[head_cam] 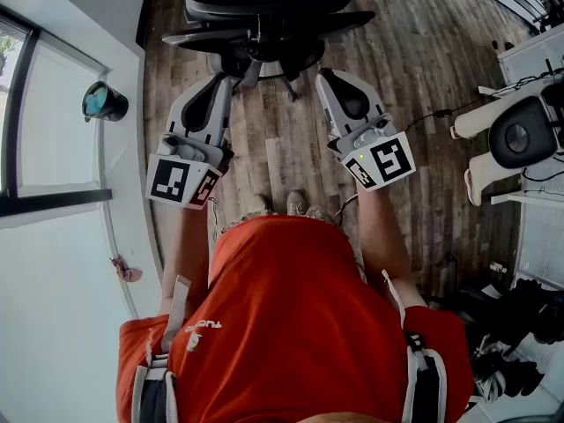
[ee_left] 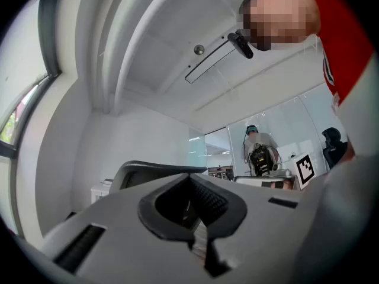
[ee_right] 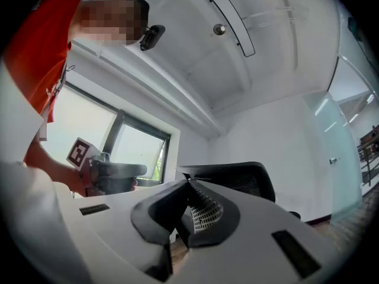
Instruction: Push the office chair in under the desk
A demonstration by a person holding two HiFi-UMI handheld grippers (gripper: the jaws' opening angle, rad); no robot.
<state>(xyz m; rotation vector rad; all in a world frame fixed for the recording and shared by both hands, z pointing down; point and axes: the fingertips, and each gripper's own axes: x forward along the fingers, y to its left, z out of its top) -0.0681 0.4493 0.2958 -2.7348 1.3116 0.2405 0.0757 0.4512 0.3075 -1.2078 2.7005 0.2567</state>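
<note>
My left gripper [head_cam: 222, 82], right gripper [head_cam: 328, 77] both pinched closed, empty. Black mesh chair [head_cam: 269, 16] just ahead, curved back toward me. Wood-plank floor [head_cam: 282, 148] open between us; white wall [head_cam: 123, 104] close on left.

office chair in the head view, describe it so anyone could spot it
Start from the wood-plank floor in the middle of the head view. At its top edge, just ahead of the left gripper and right gripper, stands the office chair. It is the only all-black piece there, wide and curved, unlike the white equipment at right.
</note>
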